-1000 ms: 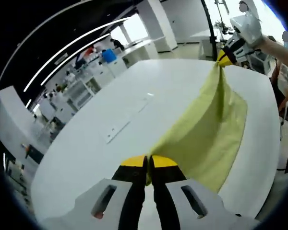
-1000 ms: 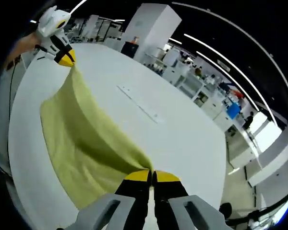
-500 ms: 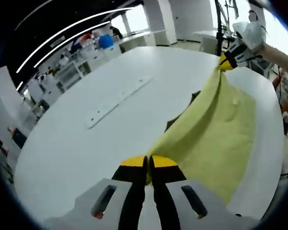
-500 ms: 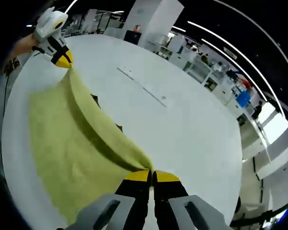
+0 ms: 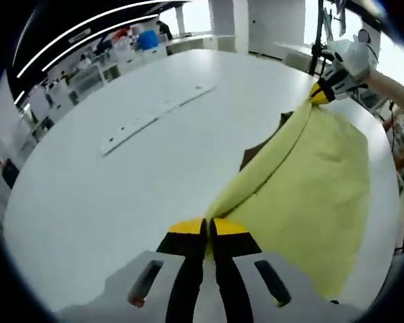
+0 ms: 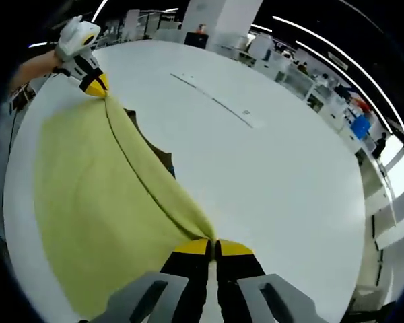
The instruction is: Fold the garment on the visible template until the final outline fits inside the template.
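left tongs [image 5: 208,235]: jaws clamped | right tongs [image 6: 212,249]: jaws clamped

Bright, even light from long ceiling strips [image 5: 81,40] and blown-out windows [image 5: 198,7]. The white tabletop [image 6: 269,175] shows only soft shadows. Fisheye bending curves the edges; the far room is slightly blurred.

I'm working in a big open-plan lab or workshop hall. A wide white counter [image 5: 108,202] sits under long strip lights [image 5: 87,40] on a dark ceiling. Beyond it I see rows of white workbenches [image 6: 303,84] crowded with equipment, white pillars [image 6: 239,13] and bright windows [image 5: 195,7].
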